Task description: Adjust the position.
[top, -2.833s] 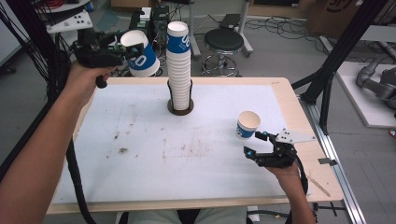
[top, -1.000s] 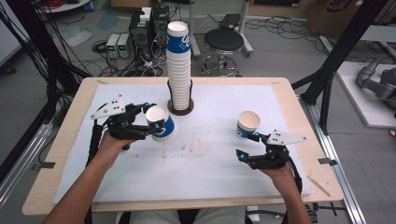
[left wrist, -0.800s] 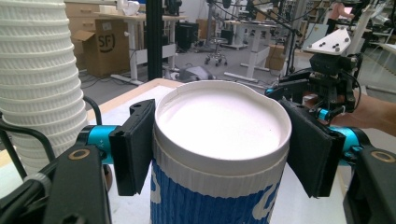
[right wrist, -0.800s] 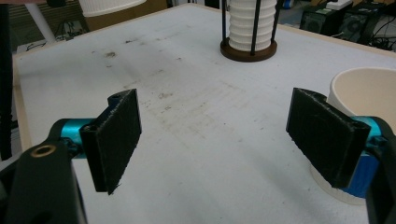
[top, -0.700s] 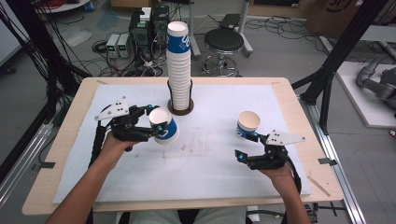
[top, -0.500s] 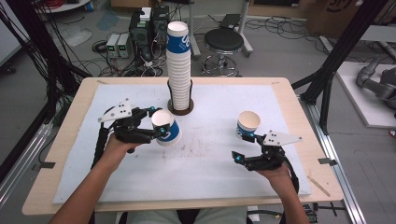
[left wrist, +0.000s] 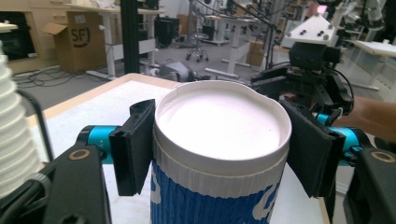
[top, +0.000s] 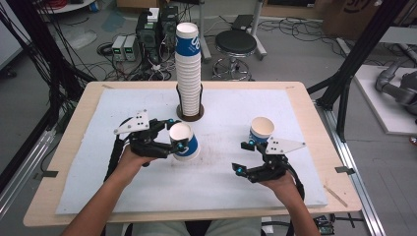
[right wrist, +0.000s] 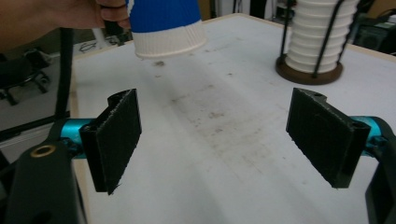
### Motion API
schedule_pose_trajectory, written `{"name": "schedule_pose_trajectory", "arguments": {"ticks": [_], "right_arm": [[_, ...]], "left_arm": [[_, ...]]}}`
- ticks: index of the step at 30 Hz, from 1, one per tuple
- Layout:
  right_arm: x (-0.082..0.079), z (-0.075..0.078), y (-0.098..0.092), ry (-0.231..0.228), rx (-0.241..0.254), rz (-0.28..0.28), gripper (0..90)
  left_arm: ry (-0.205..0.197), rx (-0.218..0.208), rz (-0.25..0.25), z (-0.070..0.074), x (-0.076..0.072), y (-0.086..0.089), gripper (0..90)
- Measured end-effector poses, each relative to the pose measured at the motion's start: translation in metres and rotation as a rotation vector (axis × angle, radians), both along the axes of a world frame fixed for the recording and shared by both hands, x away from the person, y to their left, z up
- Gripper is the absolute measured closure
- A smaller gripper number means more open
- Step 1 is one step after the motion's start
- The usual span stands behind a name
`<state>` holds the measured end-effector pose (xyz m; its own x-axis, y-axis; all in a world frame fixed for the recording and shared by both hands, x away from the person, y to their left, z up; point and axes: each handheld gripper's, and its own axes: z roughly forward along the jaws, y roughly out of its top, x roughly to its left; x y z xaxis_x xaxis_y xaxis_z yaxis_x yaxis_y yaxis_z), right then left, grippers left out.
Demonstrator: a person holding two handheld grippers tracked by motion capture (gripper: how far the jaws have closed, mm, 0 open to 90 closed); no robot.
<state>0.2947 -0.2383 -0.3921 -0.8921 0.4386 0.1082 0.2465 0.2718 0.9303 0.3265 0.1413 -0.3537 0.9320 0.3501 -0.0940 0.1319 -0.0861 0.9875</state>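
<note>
I take the cup stack (top: 189,69) in its dark ringed holder (top: 190,114) at the far middle of the counter (top: 69,147) as my landmark. My left tool (top: 173,139) sits just in front of that stack and a little to its left, its jaws clamped on the sides of a blue-and-white paper cup (top: 184,141), which tilts with its open mouth turned back toward me; from the left tool's own camera I see a pad pressed against each side of the cup (left wrist: 219,149) just under the rim, and the stack's ribbed edge (left wrist: 16,140) close at the left. My right tool (top: 244,157) lies in front of the stack and to its right, jaws spread wide with nothing between them, only the stained white mat (right wrist: 219,140) showing through the gap. A second paper cup (top: 261,130) stands upright on the mat to the right of the stack, just beyond the right tool and apart from its jaws. Between the two tools the mat is bare apart from dark smudges. Beyond the stack, off the counter, a black stool (top: 236,44) stands on the floor among cables and equipment boxes (top: 142,37).
</note>
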Motion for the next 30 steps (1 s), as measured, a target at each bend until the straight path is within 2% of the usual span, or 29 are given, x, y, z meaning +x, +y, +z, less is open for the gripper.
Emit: {"name": "schedule_pose_trajectory", "arguments": {"ticks": [8, 23, 30], "right_arm": [[0.003, -0.002, 0.026, 0.000, -0.028, 0.096, 18.4], [0.014, -0.003, 0.057, 0.010, -0.044, 0.191, 18.4], [0.015, -0.003, 0.063, 0.009, -0.030, 0.199, 18.4]], "left_arm": [[0.002, 0.007, -0.054, -0.001, -0.006, -0.015, 30.8], [0.009, 0.001, -0.114, -0.002, -0.010, -0.030, 30.8], [0.008, -0.002, -0.138, -0.002, -0.012, -0.037, 30.9]]}}
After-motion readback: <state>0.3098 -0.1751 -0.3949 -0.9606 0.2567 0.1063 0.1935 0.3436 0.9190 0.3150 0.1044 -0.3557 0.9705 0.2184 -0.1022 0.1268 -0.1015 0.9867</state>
